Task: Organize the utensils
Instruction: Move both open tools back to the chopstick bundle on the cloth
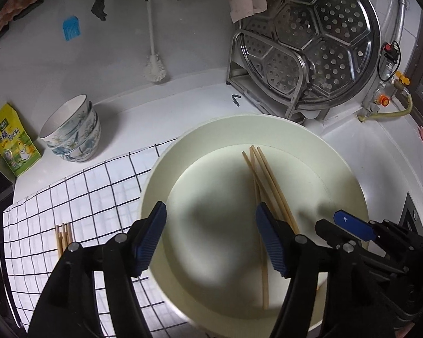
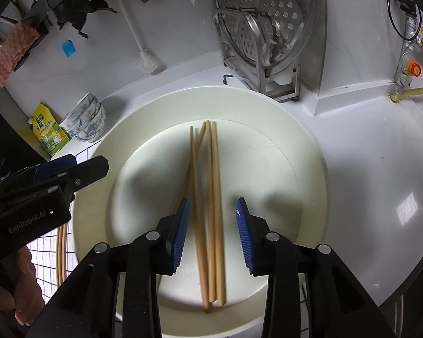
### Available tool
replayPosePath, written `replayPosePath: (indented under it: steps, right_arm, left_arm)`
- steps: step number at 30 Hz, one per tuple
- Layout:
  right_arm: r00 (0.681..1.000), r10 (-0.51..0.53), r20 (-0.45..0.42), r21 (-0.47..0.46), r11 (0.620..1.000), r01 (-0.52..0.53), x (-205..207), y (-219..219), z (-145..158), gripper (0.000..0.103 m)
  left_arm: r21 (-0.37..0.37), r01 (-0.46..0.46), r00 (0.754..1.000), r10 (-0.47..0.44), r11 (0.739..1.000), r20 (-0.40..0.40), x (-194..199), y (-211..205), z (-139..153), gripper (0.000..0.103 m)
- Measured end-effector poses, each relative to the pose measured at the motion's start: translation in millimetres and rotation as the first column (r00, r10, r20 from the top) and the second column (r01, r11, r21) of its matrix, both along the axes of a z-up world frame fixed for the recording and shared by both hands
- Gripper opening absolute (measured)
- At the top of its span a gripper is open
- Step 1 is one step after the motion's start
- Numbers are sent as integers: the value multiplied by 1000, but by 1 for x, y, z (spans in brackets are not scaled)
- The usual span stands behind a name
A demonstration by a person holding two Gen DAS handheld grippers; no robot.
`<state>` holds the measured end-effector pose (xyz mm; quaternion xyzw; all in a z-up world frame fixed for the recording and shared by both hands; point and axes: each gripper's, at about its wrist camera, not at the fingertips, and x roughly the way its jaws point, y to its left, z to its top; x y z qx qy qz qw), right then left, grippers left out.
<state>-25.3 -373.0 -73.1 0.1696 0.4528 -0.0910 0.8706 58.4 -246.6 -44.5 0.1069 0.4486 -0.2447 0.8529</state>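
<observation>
inside basin rim (image 2: pixel 166 104): chopsticks (image 2: pixel 211 211), fingers (image 2: pixel 244 233) apart

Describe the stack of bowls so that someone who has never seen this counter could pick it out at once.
Start from the big cream basin in the middle of the white counter and look left, past the corner of the checked cloth. The stack of bowls stands there beside a yellow-green pouch. It alone is white china with a blue flower pattern.
</observation>
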Motion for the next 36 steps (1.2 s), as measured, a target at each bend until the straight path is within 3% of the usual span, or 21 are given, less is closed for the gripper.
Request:
replayPosePath:
  steps: [9,19,24,36]
  right_arm:
    - [1000,14,3,-22,1000,-14,-12,23,19,42]
    - [1000,11,5,-28,1000,-11,-10,44,33,45]
    - [998,4,59,-40,999,-2,-6,65,45,46]
    - [994,107,31,-44,993,-106,20,148,34,47]
  left_arm:
    - [11,6,1000,-6,1000,-2,-14,32,8,75]
    - [-9,3,1000,-3,1000,-28,-19,69,13,76]
    - [-30,-14,1000,14,999,10,-20,106,27,80]
    - [-34,-160,987,160,986,-4,-2,213,13,80]
